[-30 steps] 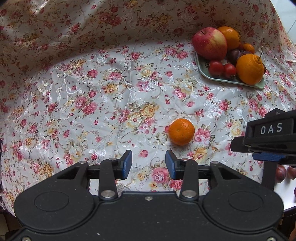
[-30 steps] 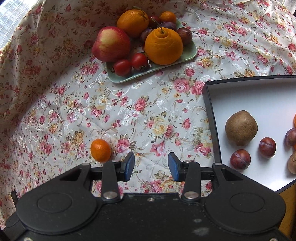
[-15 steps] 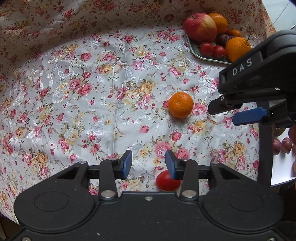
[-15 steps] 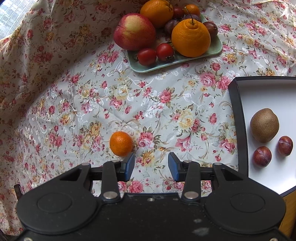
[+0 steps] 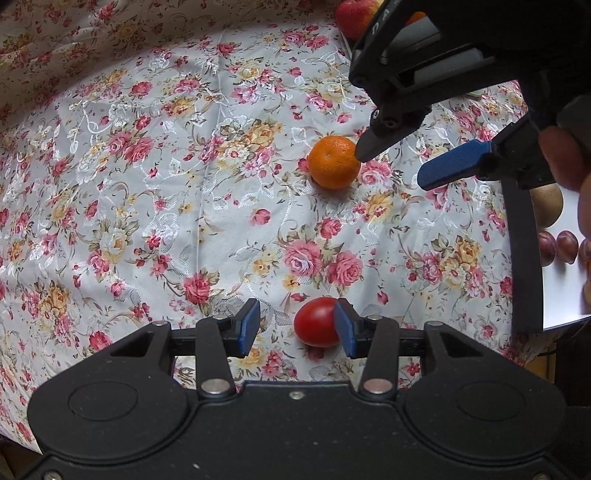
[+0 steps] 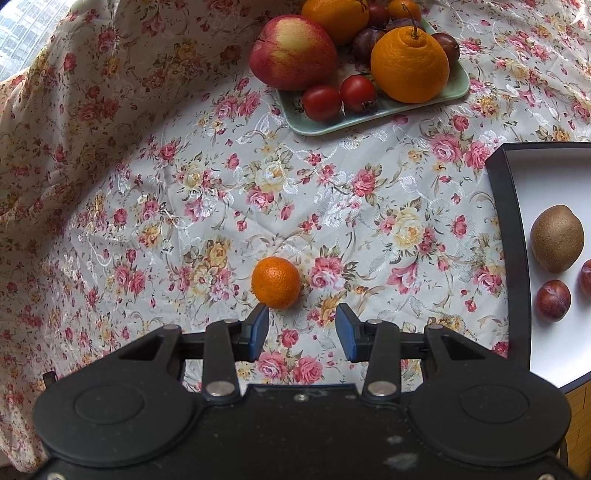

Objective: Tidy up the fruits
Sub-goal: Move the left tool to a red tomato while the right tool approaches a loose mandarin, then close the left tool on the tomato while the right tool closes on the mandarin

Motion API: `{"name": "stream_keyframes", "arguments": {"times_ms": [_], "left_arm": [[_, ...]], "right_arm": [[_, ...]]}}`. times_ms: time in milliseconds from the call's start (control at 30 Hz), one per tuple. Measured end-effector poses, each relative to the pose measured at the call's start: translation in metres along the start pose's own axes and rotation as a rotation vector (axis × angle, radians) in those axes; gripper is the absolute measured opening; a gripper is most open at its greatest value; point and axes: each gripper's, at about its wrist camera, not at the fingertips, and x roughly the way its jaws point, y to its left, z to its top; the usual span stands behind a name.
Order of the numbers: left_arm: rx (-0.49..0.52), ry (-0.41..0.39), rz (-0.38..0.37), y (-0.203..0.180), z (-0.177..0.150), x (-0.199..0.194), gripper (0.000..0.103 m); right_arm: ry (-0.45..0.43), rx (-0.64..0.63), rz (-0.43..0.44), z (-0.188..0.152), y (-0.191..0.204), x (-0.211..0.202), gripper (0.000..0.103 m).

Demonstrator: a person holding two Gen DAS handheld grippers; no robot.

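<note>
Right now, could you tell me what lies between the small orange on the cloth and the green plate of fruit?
Nothing: in the right wrist view, only bare floral tablecloth lies between the small orange and the green plate.

Left hand-held gripper (image 5: 297, 326): matte black body, two round caps, silver screws, blue pads. Right hand-held gripper (image 6: 301, 328): identical; white letters at twelve o'clock.

Table draped in a glossy floral tablecloth (image 6: 155, 192), daylight from a window (image 6: 22, 29) at upper left
</note>
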Motion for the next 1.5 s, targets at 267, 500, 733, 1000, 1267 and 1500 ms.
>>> {"name": "stream_keyframes", "arguments": {"times_ms": [267,500,733,1000,1267,1500], "left_arm": [[-0.008,0.0,-0.017,-0.003,0.0,0.004,0.053],[-0.014,-0.004,-0.003,-0.004,0.003,0.009,0.053],[-0.017,0.003,-0.045,-0.005,0.004,0.011,0.037],[-0.079,-0.035,-0.015,0.011,0.011,0.002,0.022],[-0.203,-0.045,0.008,0.047,0.022,-0.003,0.022],[-0.147,-0.046,-0.047,0.036,0.016,-0.01,0.03]], "right_arm": [[-0.008,0.018,-0.016,0.002,-0.005,-0.001,0.043],[0.0,0.006,-0.02,0.001,-0.004,0.001,0.043],[-0.002,0.016,-0.015,0.002,-0.007,0.0,0.043],[-0.012,0.037,-0.015,0.002,-0.008,0.0,0.043],[0.002,0.003,-0.012,0.0,0.002,0.007,0.043],[0.006,0.023,-0.01,0.001,-0.003,0.006,0.043]]}}
